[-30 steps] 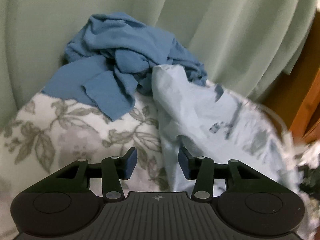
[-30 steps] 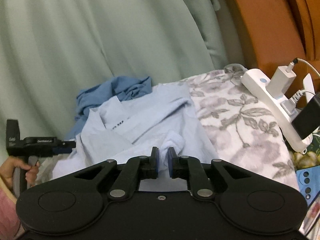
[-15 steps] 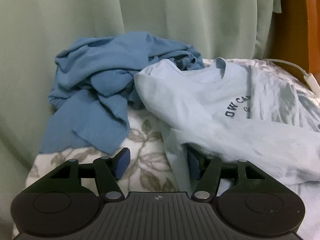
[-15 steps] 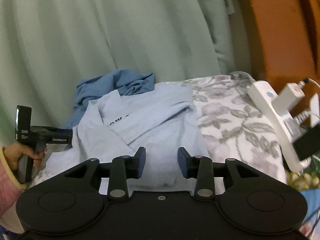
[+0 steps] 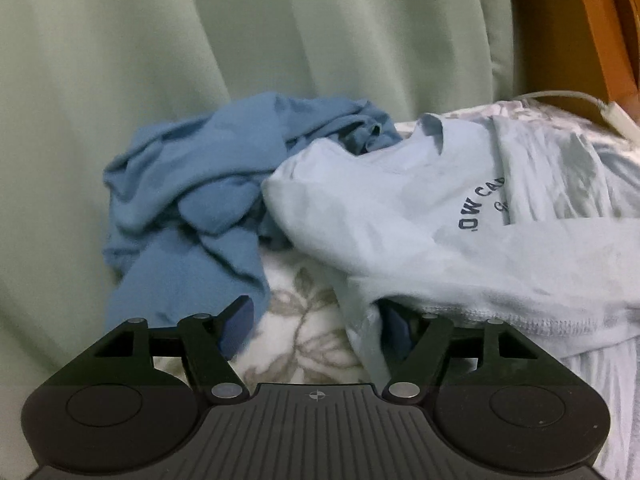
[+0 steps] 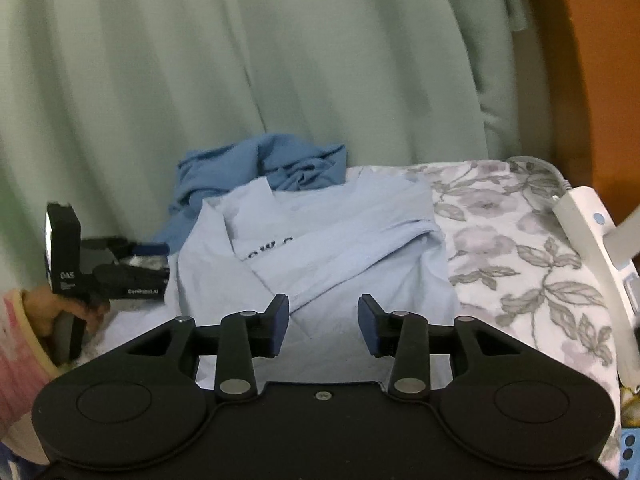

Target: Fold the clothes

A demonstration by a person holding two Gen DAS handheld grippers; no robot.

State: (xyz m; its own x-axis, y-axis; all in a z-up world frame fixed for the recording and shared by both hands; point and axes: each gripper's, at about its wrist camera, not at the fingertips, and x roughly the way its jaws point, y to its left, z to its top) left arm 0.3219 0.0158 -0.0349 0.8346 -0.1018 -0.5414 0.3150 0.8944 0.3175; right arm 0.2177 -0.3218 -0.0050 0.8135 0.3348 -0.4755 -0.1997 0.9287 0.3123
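A pale blue printed shirt (image 5: 460, 216) lies rumpled on the floral bedspread (image 5: 304, 340); it also shows in the right wrist view (image 6: 340, 248). A darker blue garment (image 5: 200, 208) is heaped behind it against the curtain, also seen in the right wrist view (image 6: 264, 164). My left gripper (image 5: 316, 324) is open at the shirt's left edge, and a fold drapes over its right finger (image 5: 396, 332). It appears from the side in the right wrist view (image 6: 120, 268). My right gripper (image 6: 322, 324) is open and empty just above the shirt's near part.
A green curtain (image 6: 240, 60) hangs behind the bed. A white power strip (image 6: 592, 232) with plugs lies at the bedspread's right edge (image 6: 520, 248). A wooden headboard (image 5: 592, 20) stands at the right.
My right gripper has opened and let go of the shirt, which now lies flatter. My left gripper has opened wider and swung right along the shirt's left edge.
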